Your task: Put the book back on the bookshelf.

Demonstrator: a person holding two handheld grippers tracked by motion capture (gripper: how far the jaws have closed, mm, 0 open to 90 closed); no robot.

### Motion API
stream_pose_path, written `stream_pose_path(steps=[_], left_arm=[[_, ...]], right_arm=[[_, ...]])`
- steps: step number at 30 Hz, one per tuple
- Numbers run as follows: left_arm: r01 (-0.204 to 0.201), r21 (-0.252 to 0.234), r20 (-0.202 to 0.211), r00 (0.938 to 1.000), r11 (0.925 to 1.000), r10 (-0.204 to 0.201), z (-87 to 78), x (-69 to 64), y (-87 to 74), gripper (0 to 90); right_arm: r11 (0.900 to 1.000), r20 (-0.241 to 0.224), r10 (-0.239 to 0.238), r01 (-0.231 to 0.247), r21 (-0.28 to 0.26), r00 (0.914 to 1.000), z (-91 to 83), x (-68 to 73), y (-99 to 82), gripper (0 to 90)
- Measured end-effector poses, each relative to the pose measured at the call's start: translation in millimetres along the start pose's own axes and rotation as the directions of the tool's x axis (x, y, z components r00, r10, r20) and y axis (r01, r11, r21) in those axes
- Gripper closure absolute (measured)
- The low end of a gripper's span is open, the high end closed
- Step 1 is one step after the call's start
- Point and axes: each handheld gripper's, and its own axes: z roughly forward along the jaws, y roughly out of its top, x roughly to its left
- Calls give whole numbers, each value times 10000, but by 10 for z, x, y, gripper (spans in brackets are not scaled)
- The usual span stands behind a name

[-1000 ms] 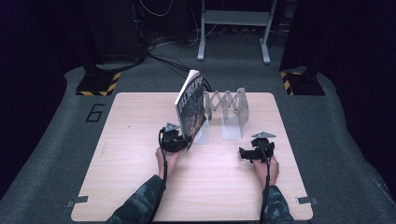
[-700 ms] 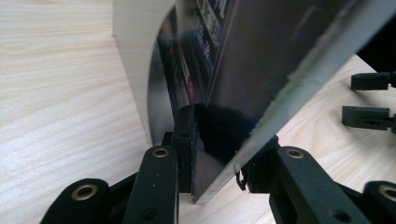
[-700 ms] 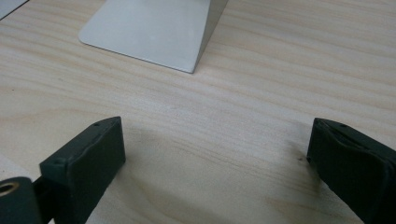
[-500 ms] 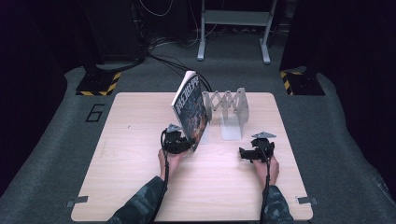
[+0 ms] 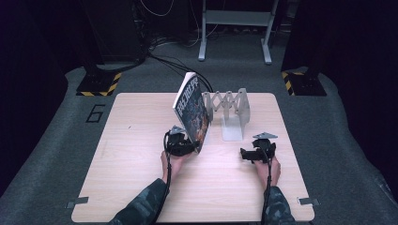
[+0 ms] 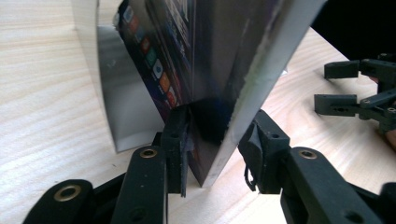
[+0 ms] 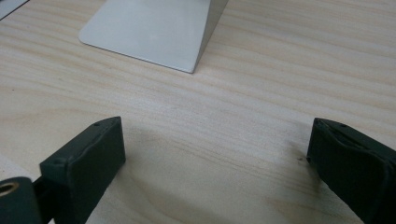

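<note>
Tilted a little further toward the left than a second ago: the glossy dark-covered paperback book (image 5: 192,110), lower edge on the pale wooden surface (image 5: 131,140), top leaning away from the silver metal expanding bookend rack (image 5: 230,110), near plate of that rack just behind the cover. Left tool (image 6: 212,149) low at the book's bottom corner on the side away from the rack, jaws just been opening, book between them: one pad touching the cover, the other stood slightly off the page edges, so hardly clamped, more a loose steadying. Probably a release, leaving the book propped against the rack's end plate rather than gripped. Right tool (image 5: 248,153) in front of the rack's flat foot (image 7: 149,32), resting on the surface, jaws wide apart with nothing between, seemingly kept ready.
</note>
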Motion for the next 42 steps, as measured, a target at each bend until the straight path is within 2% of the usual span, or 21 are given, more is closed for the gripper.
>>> stream_pose_path(steps=[7,8,14,16,18,19,21,22,23,24,25,27,28,32,35,39,41,42], left_arm=[[-119,52,268,9996,9999,117,-10,-74,-23,588],[-316,93,274,9991,9995,314,-17,-75,-22,585],[-412,102,582,9975,9991,405,-18,-152,-37,566],[-610,158,654,9961,9980,599,-10,-187,-41,565],[-630,134,641,9960,9979,620,8,-222,-48,558],[-872,156,635,9943,9961,861,13,-215,-45,551],[-590,143,783,9953,9982,577,23,-239,-54,552],[-736,105,787,9943,9972,725,29,-239,-53,552],[-490,64,781,9958,9988,483,35,-265,-58,552],[-491,51,780,9958,9988,485,41,-276,-60,550],[-774,76,724,9944,9970,766,45,-265,-55,549],[-845,101,772,9935,9964,835,50,-274,-57,547],[-1053,88,824,9911,9944,1043,57,-268,-53,546],[-1032,60,912,9906,9946,1023,82,-310,-62,538],[-1321,79,981,9865,9912,1307,105,-334,-62,534],[-1483,132,1027,9839,9889,1462,118,-348,-69,523],[-1633,87,963,9821,9865,1617,102,-338,-62,502],[-1642,37,824,9831,9864,1633,84,-328,-54,480]], right_arm=[[10000,-5,24,-24,8,10000,-1,2,0,35],[10000,-5,26,-26,8,10000,-1,2,0,35],[10000,3,20,-20,12,10000,-1,3,0,36],[10000,-1,16,-16,10,10000,-1,2,1,36],[10000,-1,-37,37,21,10000,-1,0,0,37],[10000,-1,-30,30,19,10000,-1,0,0,37],[10000,-4,-34,34,14,10000,0,0,0,37],[10000,-7,-40,40,14,10000,-1,-1,0,38],[10000,-8,-39,39,13,10000,-1,-1,0,38],[10000,1,-33,33,22,10000,0,0,0,38],[10000,-11,-36,36,14,10000,-1,-1,0,38],[10000,-14,-50,50,10,10000,0,-2,0,38],[10000,-13,-48,48,9,10000,0,-2,0,38],[10000,-11,-27,27,17,10000,-2,0,0,39],[10000,-13,-29,29,17,10000,-2,0,0,39],[10000,-12,-20,20,19,10000,-2,1,-1,40],[10000,-13,-29,29,17,10000,-2,0,0,40],[10000,-14,-28,28,17,10000,-2,0,-1,40]])
